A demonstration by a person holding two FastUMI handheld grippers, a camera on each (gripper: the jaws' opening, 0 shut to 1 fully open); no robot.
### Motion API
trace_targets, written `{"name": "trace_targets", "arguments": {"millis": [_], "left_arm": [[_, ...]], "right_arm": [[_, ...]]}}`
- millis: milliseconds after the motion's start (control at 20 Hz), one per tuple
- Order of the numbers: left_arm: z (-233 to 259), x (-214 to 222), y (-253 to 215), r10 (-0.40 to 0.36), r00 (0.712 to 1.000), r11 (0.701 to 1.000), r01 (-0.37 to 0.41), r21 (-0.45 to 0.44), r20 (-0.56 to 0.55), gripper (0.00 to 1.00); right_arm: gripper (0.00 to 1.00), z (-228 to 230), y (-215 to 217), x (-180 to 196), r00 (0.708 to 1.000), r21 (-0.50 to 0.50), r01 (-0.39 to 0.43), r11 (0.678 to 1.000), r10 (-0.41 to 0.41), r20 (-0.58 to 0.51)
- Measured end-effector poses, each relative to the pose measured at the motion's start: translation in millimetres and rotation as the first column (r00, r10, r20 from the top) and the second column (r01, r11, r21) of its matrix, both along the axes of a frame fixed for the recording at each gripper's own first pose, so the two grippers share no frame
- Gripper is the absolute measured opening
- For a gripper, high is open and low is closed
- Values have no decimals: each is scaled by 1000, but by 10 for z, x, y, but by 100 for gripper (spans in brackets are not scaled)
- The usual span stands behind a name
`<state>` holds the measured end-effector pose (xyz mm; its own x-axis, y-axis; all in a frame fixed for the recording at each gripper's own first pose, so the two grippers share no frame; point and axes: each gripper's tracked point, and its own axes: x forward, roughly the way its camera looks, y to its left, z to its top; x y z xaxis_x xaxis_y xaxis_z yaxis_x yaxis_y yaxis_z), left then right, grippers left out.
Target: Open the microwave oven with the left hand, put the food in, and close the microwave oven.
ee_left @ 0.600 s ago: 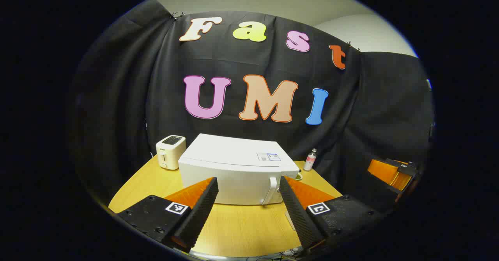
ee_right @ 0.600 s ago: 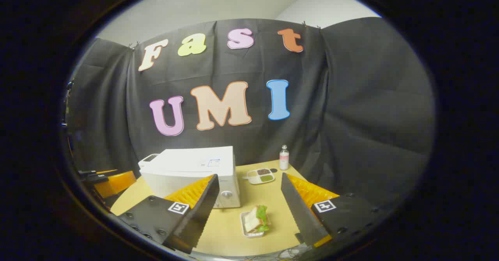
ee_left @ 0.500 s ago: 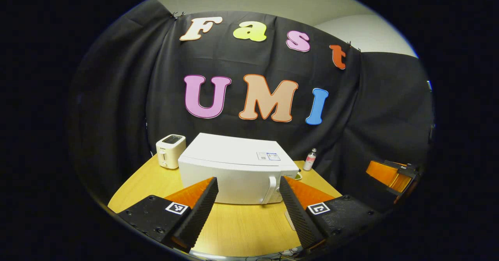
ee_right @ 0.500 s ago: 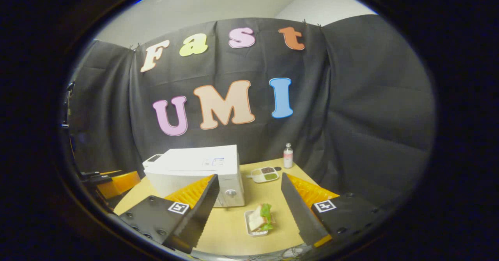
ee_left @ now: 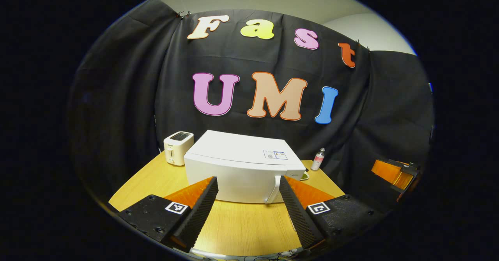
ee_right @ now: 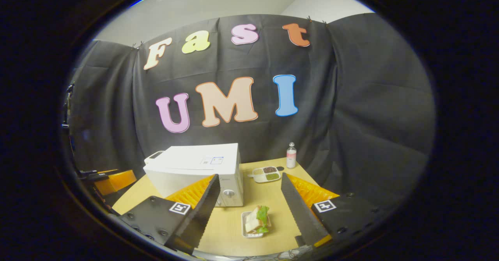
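Left tongs (ee_left: 248, 206) spread wide, gripping nothing, hovering above the table (ee_left: 241, 226). Straight ahead between the fingers: white microwave oven (ee_left: 243, 167), door shut, handle (ee_left: 276, 189) just inside the right finger. Toaster (ee_left: 178, 148) beyond, off to the left.

Right tongs (ee_right: 249, 208) likewise spread and empty. Between the fingers, close in: food (ee_right: 256, 221), a sandwich in a small white tray. Farther out: sauce dish (ee_right: 266, 173), then bottle (ee_right: 291, 155).
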<state>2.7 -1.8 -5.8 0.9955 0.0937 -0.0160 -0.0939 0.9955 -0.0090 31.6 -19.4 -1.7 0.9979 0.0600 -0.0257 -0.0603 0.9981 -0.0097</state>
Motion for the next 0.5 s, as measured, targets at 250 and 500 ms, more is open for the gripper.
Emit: {"name": "trace_targets", "arguments": {"millis": [250, 500], "left_arm": [[-31, 192, -100, 8, 1000, 1000, -8, 7, -2, 96], [-362, 461, -217, -7, 997, 1000, 8, 13, -75, 96]], "right_arm": [[98, 2, -139, 157, 1000, -1, -10, 1000, 10, -8], [98, -24, -347, 272, 1000, 3, 11, 1000, -11, -13]]}}
